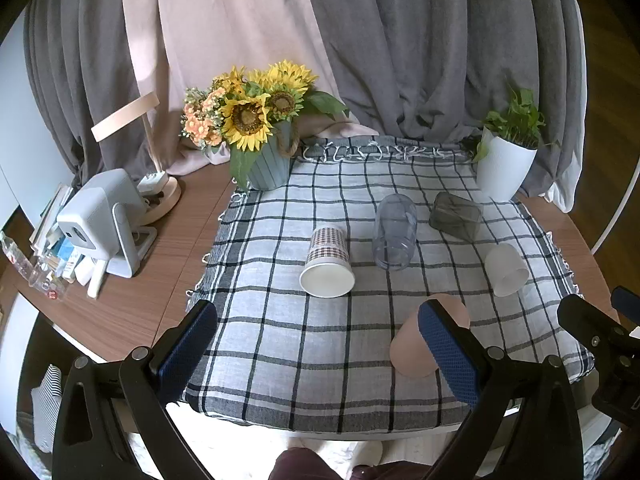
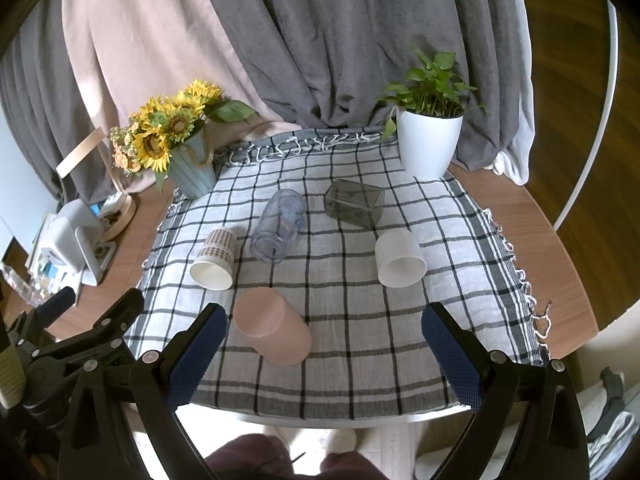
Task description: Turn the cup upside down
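Observation:
Several cups lie on their sides on a checked cloth (image 1: 280, 340) (image 2: 360, 340). A pink cup (image 1: 412, 352) (image 2: 272, 326) lies nearest. A patterned paper cup (image 1: 328, 264) (image 2: 214, 258), a clear plastic cup (image 1: 394, 238) (image 2: 280, 226), a smoky grey glass (image 1: 456, 216) (image 2: 354, 202) and a white cup (image 1: 506, 270) (image 2: 400, 258) lie farther back. My left gripper (image 1: 316, 344) is open and empty, its right finger in front of the pink cup. My right gripper (image 2: 324, 344) is open and empty, the pink cup just inside its left finger.
A sunflower pot (image 1: 266, 160) (image 2: 192, 172) stands at the cloth's back left, a white plant pot (image 1: 502, 166) (image 2: 430, 146) at the back right. A lamp and a small white device (image 1: 104, 216) stand on the wooden table at left. Curtains hang behind.

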